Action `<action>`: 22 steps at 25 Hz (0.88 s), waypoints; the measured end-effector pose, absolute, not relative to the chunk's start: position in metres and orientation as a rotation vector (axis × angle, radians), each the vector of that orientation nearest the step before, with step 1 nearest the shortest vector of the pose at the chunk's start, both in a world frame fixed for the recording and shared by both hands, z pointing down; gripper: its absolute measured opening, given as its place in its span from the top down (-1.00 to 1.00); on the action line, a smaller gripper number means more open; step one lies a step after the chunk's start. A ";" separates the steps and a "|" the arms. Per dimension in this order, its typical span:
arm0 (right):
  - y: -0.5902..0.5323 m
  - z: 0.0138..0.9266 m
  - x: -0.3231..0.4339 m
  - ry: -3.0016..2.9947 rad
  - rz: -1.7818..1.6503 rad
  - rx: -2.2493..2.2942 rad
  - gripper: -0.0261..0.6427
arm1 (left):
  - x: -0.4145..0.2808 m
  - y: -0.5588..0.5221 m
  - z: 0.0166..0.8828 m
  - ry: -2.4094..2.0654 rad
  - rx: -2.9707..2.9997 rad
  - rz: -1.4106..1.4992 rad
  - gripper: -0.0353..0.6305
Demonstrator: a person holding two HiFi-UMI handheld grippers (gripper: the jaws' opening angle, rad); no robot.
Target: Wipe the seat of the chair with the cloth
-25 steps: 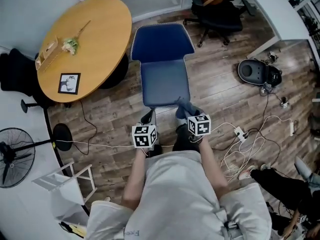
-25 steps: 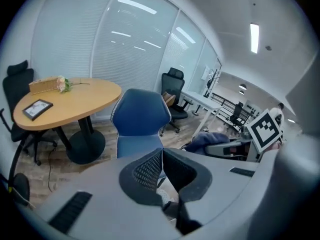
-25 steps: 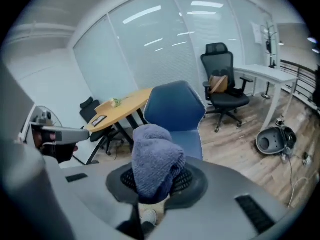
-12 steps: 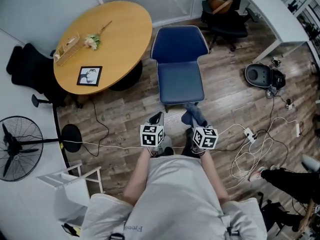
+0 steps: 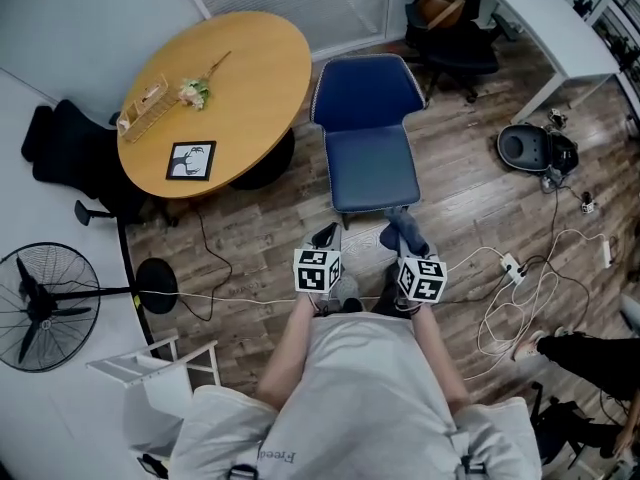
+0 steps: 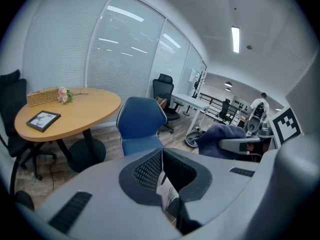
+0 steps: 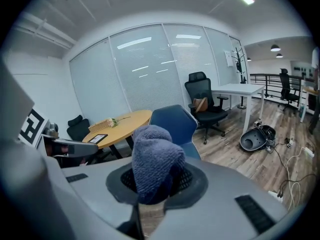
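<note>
Facing the blue chair point(image 5: 372, 163), a person point(image 5: 368, 388) holds a grey-blue cloth point(image 7: 155, 161) clamped in the right claw point(image 5: 400, 240), the left claw point(image 5: 325, 236) closed and empty beside it.

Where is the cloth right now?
In the head view, the cloth is clamped in the right gripper, just in front of the blue chair seat's front edge, beside the left gripper.

Deep blue chair point(image 5: 370, 163), grey-blue nubby cloth point(image 7: 152, 159), honey-tan table point(image 5: 240, 78) — over a streaky brown plank floor point(image 5: 470, 208).
</note>
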State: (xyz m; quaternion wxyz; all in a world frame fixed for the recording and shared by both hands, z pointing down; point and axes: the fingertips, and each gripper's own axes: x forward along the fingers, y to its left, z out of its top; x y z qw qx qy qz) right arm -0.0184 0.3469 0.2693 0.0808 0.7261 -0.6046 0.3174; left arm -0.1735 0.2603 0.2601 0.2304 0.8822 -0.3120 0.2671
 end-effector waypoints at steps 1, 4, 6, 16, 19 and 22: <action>0.347 0.270 -0.018 -1.801 0.948 2.167 0.70 | -0.173 0.259 0.259 -0.855 2.429 0.731 0.81; 0.342 0.267 -0.020 -1.802 0.926 2.153 0.70 | -0.175 0.254 0.257 -0.854 2.430 0.723 0.81; 0.338 0.265 -0.018 -1.805 0.915 2.148 0.70 | -0.175 0.251 0.258 -0.859 2.425 0.722 0.81; 0.330 0.258 -0.013 -1.809 0.899 2.156 0.70 | -0.171 0.243 0.252 -0.867 2.427 0.703 0.81; 0.328 0.258 -0.017 -1.810 0.900 2.145 0.70 | -0.175 0.241 0.252 -0.874 2.423 0.698 0.81; 0.327 0.258 -0.021 -1.823 0.890 2.142 0.70 | -0.178 0.239 0.252 -0.878 2.418 0.691 0.81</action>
